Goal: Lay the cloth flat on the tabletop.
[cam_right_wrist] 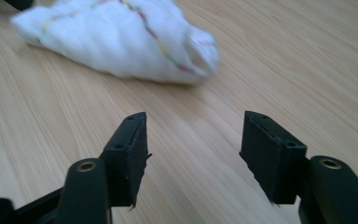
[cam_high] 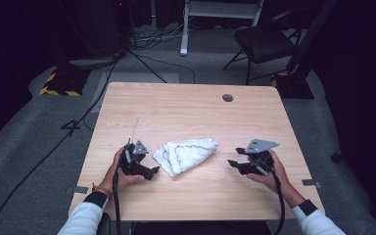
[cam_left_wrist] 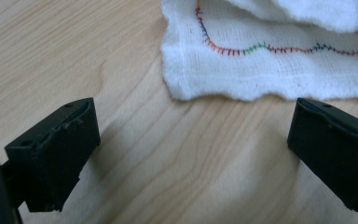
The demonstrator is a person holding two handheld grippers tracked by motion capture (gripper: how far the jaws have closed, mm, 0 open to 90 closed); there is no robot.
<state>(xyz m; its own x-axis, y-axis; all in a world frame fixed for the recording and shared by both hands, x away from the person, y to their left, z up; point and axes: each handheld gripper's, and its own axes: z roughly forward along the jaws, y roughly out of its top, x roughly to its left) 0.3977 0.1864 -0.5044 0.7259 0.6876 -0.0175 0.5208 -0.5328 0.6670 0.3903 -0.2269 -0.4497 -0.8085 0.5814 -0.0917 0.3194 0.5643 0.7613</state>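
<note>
A white cloth (cam_high: 186, 154) with multicoloured stitching lies bunched in the middle of the wooden table (cam_high: 186, 112). My left gripper (cam_high: 152, 172) sits just left of it, open, its jaws spread wide over bare wood. In the left gripper view the cloth's stitched hem (cam_left_wrist: 261, 70) lies a short way beyond the left gripper (cam_left_wrist: 193, 135). My right gripper (cam_high: 234, 163) is to the right of the cloth, pointing toward it with a gap of bare table between. In the right gripper view the cloth (cam_right_wrist: 121, 39) lies ahead, and the right gripper (cam_right_wrist: 193, 140) is open with nothing between its jaws.
A round cable hole (cam_high: 227, 98) sits near the table's far right edge. Beyond the table stand a black chair (cam_high: 264, 44) and a white frame (cam_high: 220, 14), with cables (cam_high: 93, 107) across the grey floor. Bare wood surrounds the cloth.
</note>
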